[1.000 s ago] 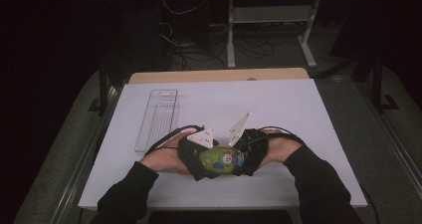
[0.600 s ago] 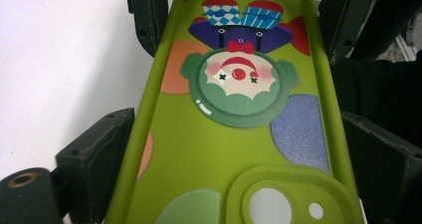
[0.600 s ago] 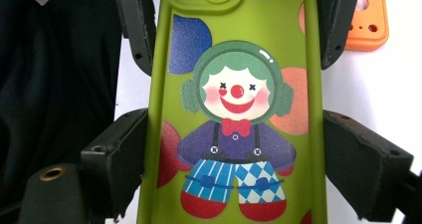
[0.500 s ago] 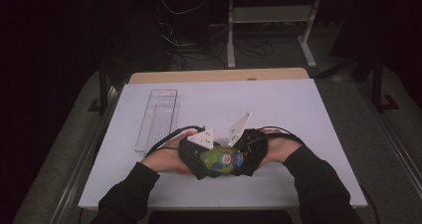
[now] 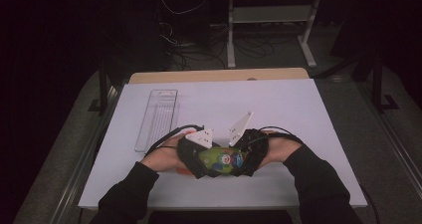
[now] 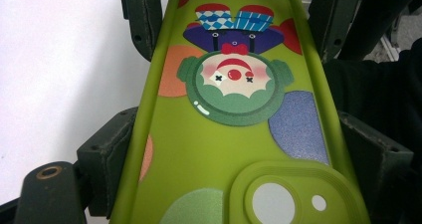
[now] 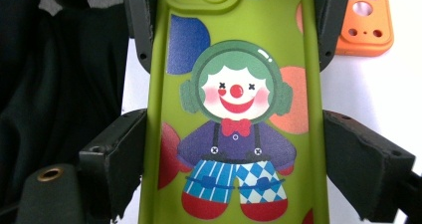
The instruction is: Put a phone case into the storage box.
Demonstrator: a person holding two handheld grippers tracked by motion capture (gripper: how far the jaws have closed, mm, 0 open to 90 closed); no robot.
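Observation:
A green phone case printed with a clown is held above the white table between both hands. My left gripper has just been closing and now presses its two black jaws on the long edges of the phone case at the camera-hole end. My right gripper is shut on the phone case from the opposite end, at the clown's legs. From above, the left gripper and right gripper face each other, and the case spans the space between them.
An orange phone case lies on the table just under the left hand, with a sliver of that orange phone case peeking out in the high view. A clear plastic tray lies at the left of the white table.

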